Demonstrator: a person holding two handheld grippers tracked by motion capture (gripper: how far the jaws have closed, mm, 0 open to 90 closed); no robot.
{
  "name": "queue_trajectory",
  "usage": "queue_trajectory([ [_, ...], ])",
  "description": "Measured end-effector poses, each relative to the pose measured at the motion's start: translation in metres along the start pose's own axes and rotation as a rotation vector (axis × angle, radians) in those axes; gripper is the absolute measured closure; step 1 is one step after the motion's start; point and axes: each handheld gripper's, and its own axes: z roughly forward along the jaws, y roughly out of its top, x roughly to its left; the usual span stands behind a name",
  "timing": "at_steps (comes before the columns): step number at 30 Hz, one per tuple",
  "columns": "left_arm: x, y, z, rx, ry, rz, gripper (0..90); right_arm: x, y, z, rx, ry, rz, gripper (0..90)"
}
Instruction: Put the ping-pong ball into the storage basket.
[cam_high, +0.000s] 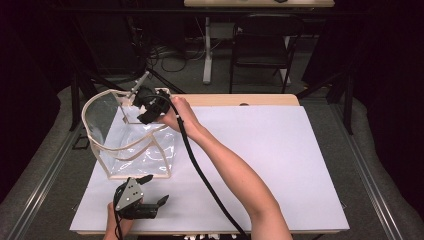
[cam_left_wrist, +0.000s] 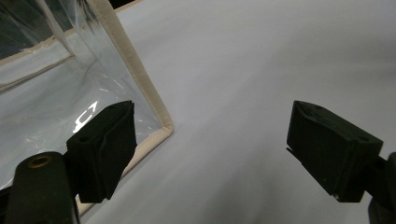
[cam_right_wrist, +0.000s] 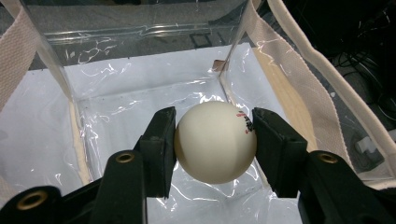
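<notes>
Left gripper (cam_high: 150, 192) sat at the near edge of the worktop (cam_high: 280, 165), about 7 o'clock on the white surface, jaws spread wide apart with nothing between them. In the left gripper view its near jaw lay just beside the bottom corner of the clear bag (cam_left_wrist: 51, 107); contact could not be judged.

Clear bag (cam_high: 130, 142) with cream fabric trim stood upright at roughly 10 o'clock on the worktop, mouth open upward, one handle (cam_high: 92, 112) arching up on its 9 o'clock side.

Right gripper (cam_high: 145, 107) was held at the far rim of the bag, about 12 o'clock of the bag's mouth, with the forearm crossing the worktop diagonally. Its jaws were clamped on a white ball (cam_right_wrist: 215, 142) with small red and black print, one jaw on each side. The ball hung above the bag's clear floor, inside the open mouth.

Beyond the worktop: a dark chair (cam_high: 262, 47) on the floor.
</notes>
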Motion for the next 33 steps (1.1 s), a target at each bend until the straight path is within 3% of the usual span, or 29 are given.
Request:
queue_trajectory([
  [33, -0.001, 0.0, 0.001, 0.003, -0.001, -0.002, 16.2, 0.003, -0.001, 0.013, 0.079, 0.021, -0.013, 51.0],
])
